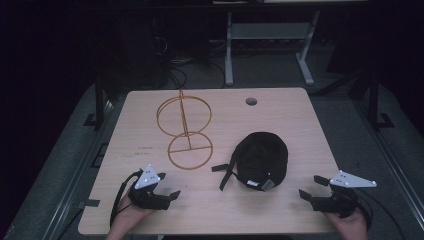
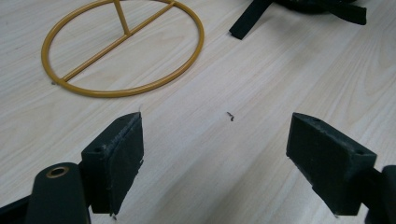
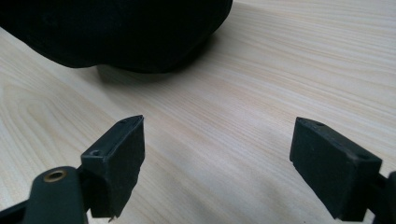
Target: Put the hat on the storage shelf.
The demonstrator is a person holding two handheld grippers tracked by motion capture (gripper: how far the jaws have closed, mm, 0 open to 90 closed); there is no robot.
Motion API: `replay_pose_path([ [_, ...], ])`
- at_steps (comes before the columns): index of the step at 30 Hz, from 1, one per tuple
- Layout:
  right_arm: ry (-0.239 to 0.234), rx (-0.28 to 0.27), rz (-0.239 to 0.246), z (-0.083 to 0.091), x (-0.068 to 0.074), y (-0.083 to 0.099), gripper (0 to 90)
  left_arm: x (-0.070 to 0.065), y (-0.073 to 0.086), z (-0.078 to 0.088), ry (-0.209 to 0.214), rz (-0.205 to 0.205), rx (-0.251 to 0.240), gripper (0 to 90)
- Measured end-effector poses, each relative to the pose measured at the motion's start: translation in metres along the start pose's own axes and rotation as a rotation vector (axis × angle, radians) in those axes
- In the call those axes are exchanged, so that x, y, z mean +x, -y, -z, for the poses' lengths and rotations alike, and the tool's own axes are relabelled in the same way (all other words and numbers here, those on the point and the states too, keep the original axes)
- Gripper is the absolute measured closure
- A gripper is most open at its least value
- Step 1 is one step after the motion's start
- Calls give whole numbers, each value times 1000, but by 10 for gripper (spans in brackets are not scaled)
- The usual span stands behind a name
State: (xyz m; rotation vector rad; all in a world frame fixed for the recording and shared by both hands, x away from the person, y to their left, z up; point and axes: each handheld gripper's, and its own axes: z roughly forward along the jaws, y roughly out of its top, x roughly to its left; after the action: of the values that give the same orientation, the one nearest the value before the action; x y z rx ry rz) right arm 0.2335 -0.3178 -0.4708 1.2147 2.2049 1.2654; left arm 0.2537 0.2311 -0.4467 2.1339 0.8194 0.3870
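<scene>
Both sets of jaws are spread wide and empty. The black fabric cap with loose strap (image 1: 262, 160) sits ahead and inward of the right gripper (image 1: 314, 188), which looks nearer to it than the left gripper (image 1: 169, 189). The gold wire 2-ring stand (image 1: 185, 131) is ahead of the left one.

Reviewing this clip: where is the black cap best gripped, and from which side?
Probably by the rim of the black cap on its near-right edge, coming from the right hand-held gripper, whose jaws stand open toward it. The cap lies crown-up and flat on the table, so the thin edge fits between jaws better than the broad dome.
</scene>
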Motion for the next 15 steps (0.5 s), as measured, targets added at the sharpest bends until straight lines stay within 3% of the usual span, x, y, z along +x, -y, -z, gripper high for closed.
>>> replay_pose_path([
  [10, -29, 14, 11, -4, 4, -1, 176, -3, -2, -3, 16, 0, 6, 190],
  [15, -26, 10, 22, -2, 7, -3, 174, -7, -4, -4, 24, -20, 5, 190],
])
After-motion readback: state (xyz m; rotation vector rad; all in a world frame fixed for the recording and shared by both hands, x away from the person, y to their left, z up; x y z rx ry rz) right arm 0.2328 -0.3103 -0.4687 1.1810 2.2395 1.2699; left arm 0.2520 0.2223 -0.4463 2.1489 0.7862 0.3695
